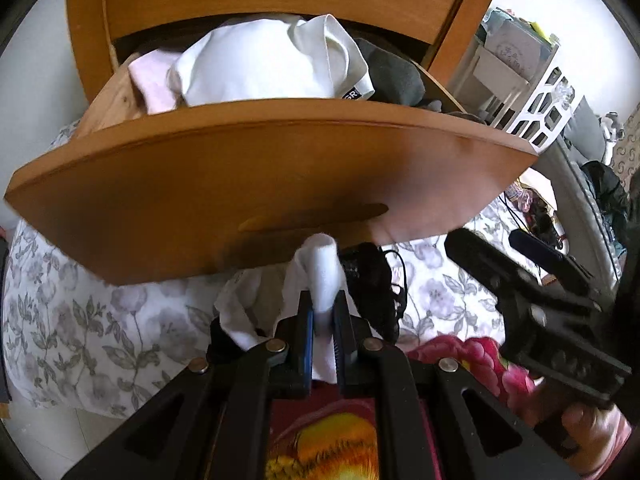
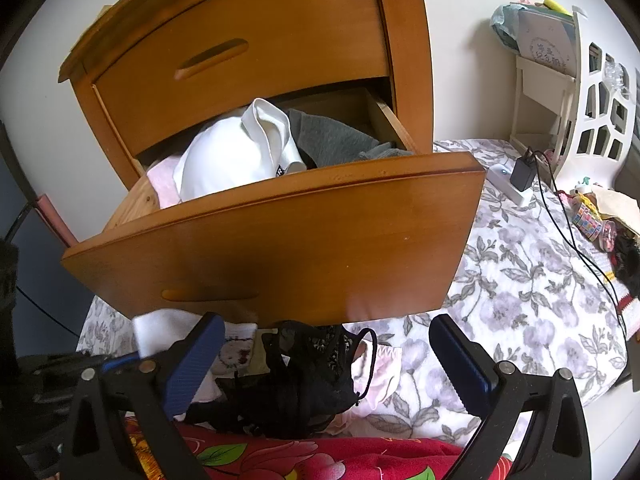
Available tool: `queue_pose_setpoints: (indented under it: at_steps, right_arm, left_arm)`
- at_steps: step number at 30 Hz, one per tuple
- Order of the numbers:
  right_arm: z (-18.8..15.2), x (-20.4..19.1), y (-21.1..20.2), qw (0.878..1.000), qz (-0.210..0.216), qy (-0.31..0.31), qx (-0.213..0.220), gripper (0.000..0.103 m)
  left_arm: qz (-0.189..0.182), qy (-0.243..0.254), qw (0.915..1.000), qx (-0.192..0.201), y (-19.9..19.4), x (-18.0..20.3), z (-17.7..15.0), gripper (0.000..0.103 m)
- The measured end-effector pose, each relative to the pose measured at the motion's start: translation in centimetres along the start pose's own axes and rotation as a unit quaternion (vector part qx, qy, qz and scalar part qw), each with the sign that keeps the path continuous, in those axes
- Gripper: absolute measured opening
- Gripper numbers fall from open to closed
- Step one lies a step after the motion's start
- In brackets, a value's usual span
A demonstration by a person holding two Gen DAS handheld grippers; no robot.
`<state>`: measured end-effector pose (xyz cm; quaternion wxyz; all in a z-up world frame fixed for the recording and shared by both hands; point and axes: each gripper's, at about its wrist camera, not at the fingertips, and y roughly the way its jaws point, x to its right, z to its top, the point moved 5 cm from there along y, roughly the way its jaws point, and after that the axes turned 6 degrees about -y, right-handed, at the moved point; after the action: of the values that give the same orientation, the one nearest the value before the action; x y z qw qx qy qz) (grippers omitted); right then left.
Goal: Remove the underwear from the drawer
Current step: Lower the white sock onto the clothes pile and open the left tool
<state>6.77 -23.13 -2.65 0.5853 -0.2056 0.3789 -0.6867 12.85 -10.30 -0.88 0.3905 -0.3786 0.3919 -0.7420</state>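
Observation:
The wooden drawer (image 1: 256, 168) (image 2: 280, 236) stands pulled out, holding a white garment (image 1: 264, 64) (image 2: 236, 152), a pink one (image 1: 154, 80) and grey ones (image 2: 332, 136). My left gripper (image 1: 324, 312) is shut on a white piece of underwear (image 1: 320, 268), held below the drawer front over the bed. That white piece (image 2: 154, 330) shows at the left in the right wrist view. Black lace underwear (image 1: 370, 280) (image 2: 308, 372) lies on the bed beneath the drawer, with pale pink underwear (image 2: 380, 368) under it. My right gripper (image 2: 324, 364) (image 1: 516, 264) stands open above the black lace, nothing pressed between its fingers.
A floral bedsheet (image 2: 520, 280) covers the bed. A red flowered blanket (image 2: 320, 456) lies at the near edge. A charger and cable (image 2: 524, 172), a white openwork basket (image 2: 600, 112) and small clutter sit at the right. A closed upper drawer (image 2: 240, 52) is above.

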Motion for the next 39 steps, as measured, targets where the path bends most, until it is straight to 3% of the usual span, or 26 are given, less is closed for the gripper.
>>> queue_pose_setpoints:
  at_steps: [8, 12, 18, 22, 24, 26, 29, 33, 39]
  right_arm:
    - [0.0, 0.0, 0.1, 1.0, 0.0, -0.001, -0.002, 0.103]
    - [0.0, -0.1, 0.1, 1.0, -0.001, -0.002, -0.002, 0.103]
    - [0.0, -0.1, 0.1, 1.0, -0.002, -0.002, -0.003, 0.103]
    - [0.0, -0.1, 0.1, 1.0, -0.003, -0.002, -0.004, 0.103]
    - [0.1, -0.2, 0.1, 1.0, -0.003, -0.003, -0.003, 0.103]
    - [0.1, -0.2, 0.1, 1.0, -0.003, -0.003, -0.003, 0.103]
    - [0.1, -0.2, 0.1, 1.0, -0.003, -0.003, -0.004, 0.103]
    - [0.0, -0.2, 0.1, 1.0, -0.004, -0.005, -0.005, 0.103]
    - [0.1, -0.3, 0.3, 1.0, -0.008, -0.009, -0.008, 0.103]
  left_arm:
    - [0.005, -0.009, 0.9999, -0.014, 1.6, -0.2, 0.6, 0.012]
    - [0.011, -0.017, 0.9997, -0.012, 1.4, -0.8, 0.6, 0.047]
    - [0.046, -0.03, 0.9984, 0.011, 0.2, -2.3, 0.7, 0.068]
    - [0.085, -0.03, 0.9954, 0.032, -0.6, -3.1, 0.6, 0.07]
    - [0.101, -0.039, 0.993, 0.046, -1.0, -3.7, 0.6, 0.086]
    - [0.118, -0.045, 0.9897, 0.067, -1.6, -4.4, 0.6, 0.092]
    - [0.136, -0.05, 0.9851, 0.094, -2.4, -5.1, 0.4, 0.094]
    - [0.126, -0.065, 0.9809, 0.133, -3.9, -6.0, 0.5, 0.103]
    - [0.13, -0.064, 0.9716, 0.187, -6.0, -6.1, 1.0, 0.103]
